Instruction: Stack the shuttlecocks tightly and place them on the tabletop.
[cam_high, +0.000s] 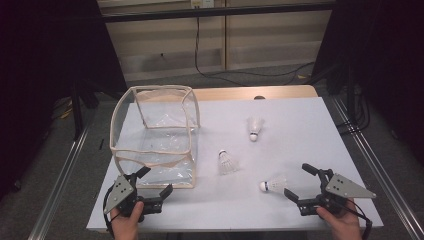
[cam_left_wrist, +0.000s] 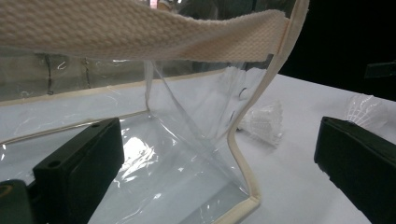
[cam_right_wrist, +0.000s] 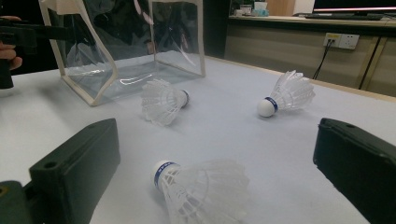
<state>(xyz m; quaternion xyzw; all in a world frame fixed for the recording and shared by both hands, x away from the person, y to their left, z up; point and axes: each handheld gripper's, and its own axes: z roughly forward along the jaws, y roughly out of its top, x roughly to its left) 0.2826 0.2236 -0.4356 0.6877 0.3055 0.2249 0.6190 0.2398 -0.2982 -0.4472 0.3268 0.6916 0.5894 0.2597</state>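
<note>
Item: nearest white feathered shuttlecock (cam_right_wrist: 201, 193), lying on the white worktop (cam_high: 300, 120) between our right claw's (cam_high: 304, 184) spread jaws, untouched. Left claw (cam_high: 152, 181), spread, at the clear cream-trimmed plastic bag (cam_high: 152, 135). Step: approach. Next, we judge: advance, close on the feathers.

White shuttlecock (cam_high: 272, 184) on its side, clear bag (cam_high: 155, 135) upright

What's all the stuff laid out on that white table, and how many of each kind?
Shuttlecocks: 3, the near one by the right claw, the middle one, the far one.
Clear bags with cream trim: 1, in front of the left claw.
Hand-held claws: 2, both open.
Total: 6.
</note>
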